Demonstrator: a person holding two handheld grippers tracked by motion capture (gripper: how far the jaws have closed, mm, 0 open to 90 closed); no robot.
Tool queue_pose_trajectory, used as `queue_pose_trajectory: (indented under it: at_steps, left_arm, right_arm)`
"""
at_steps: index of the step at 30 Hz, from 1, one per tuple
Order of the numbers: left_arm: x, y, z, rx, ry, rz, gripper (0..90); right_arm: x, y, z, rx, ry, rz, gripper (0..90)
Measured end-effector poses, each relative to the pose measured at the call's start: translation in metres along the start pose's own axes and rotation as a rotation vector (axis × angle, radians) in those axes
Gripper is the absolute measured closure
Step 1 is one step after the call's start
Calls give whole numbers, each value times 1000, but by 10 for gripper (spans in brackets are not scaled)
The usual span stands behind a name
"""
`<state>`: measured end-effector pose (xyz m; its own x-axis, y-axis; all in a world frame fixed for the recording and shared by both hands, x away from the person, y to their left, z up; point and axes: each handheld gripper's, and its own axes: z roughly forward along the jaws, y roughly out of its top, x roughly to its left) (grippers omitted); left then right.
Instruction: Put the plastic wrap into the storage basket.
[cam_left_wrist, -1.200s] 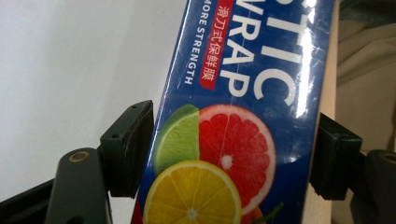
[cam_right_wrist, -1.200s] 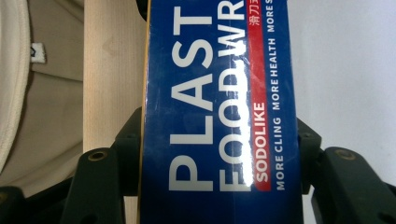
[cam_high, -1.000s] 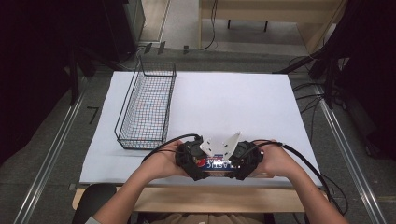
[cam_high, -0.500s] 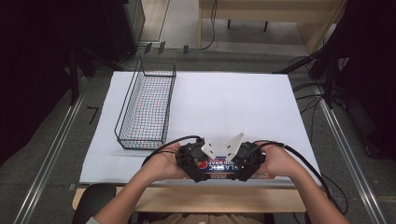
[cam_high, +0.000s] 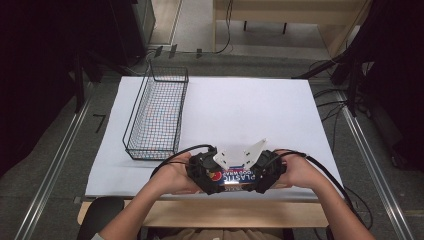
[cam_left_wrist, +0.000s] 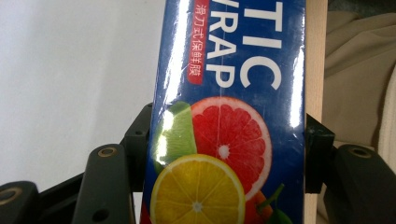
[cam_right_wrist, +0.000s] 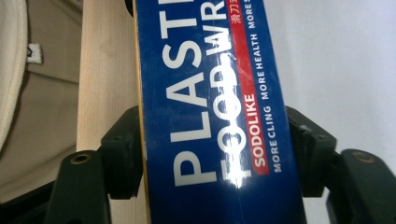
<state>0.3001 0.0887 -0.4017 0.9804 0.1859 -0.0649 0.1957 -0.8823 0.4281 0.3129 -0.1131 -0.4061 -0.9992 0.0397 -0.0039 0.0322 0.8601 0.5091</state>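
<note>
Now a handover: left hand-held gripper (cam_high: 209, 176) has just clamped the wrap box (cam_high: 232, 179); right hand-held gripper (cam_high: 259, 177) jaws have just been opening around it. Next: right backs off, left carries toward basket (cam_high: 156, 114).

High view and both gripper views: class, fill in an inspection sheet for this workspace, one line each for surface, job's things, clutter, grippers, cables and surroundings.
Surface: white table sheet, bare in the middle; wooden edge at the near side.
Job's things: blue plastic wrap box at the near edge, lying between both grippers; fruit picture on one end.
Clutter: empty black wire basket at the left of the sheet.
Grippers: left gripper has just been closing, jaws pressed on the box; right gripper has just been opening, jaws flanking the box, contact unclear.
Cables: black cable trails from each gripper.
Surroundings: grey floor, metal rails, dark stands.
</note>
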Motion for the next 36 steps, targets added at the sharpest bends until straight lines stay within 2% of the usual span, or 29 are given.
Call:
queue_pose_trajectory:
  at_steps: [1, 2, 5, 9, 10, 12, 14, 17, 19, 22, 24, 25, 32, 36]
  left_arm:
    - [0, -1, 0, 2, 5, 5, 402]
    - [-1, -2, 1, 10, 2, -3, 402]
    - [1, -3, 1, 17, 0, 1, 402]
    - [3, -4, 0, 15, -11, -18, 402]
    - [5, -6, -2, 14, 0, -18, 402]
    - [6, -7, -4, 7, 1, -41, 402]
    - [8, -8, -5, 4, -3, -46, 402]
    - [9, -10, -9, -5, 1, -51, 402]
    - [10, -11, -11, -8, 6, -50, 402]
    - [13, -15, -15, -17, 10, -70, 402]
    - [14, -16, -16, -14, 14, -71, 401]
    - [15, -17, -18, -13, 20, -76, 401]
    - [19, -22, -24, -20, 33, -102, 401]
    - [22, -24, -29, -30, 40, -122, 401]
  right_arm:
    - [0, 0, -1, -7, -10, -5, 305]
    - [2, -3, -5, -37, -23, 0, 279]
    - [-3, -8, -12, -90, -3, 30, 273]
    - [-7, -14, -14, -111, 1, 58, 247]
    - [-7, -14, -16, -113, -12, 96, 233]
    - [-8, -15, -18, -128, -2, 118, 216]
    - [-8, -16, -21, -138, 5, 127, 207]
    - [-9, -17, -24, -150, -9, 126, 206]
    - [-10, -18, -28, -156, -15, 142, 204]
    - [-14, -22, -35, -177, -36, 169, 199]
    - [-14, -23, -36, -184, -44, 166, 199]
    - [-16, -27, -40, -202, -68, 152, 199]
    - [-22, -39, -49, -239, -92, 179, 203]
    - [-25, -46, -56, -267, -132, 194, 202]
